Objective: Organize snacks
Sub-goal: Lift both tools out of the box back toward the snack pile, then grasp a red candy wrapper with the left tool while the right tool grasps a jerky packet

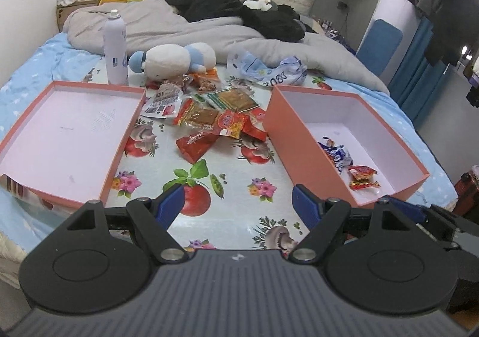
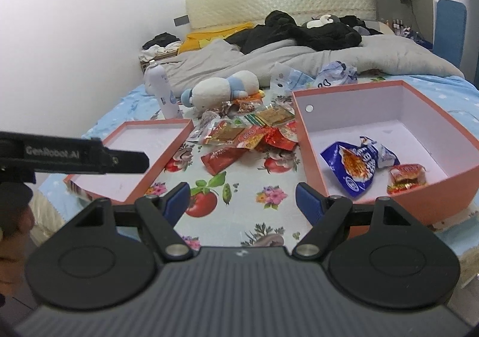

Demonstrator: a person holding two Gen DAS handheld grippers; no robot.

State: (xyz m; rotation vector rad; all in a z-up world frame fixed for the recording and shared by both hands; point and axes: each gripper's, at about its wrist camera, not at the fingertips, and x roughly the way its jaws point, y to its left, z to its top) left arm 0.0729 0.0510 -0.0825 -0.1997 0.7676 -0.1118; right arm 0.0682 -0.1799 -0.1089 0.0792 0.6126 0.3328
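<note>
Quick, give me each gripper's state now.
Left gripper: open, holding nothing.
Right gripper: open, holding nothing.

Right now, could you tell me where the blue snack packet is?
The blue snack packet lies inside the deep orange box on the right, beside a small red packet, in both views.

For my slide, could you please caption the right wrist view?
Open right gripper facing snacks piled between two boxes.
</note>
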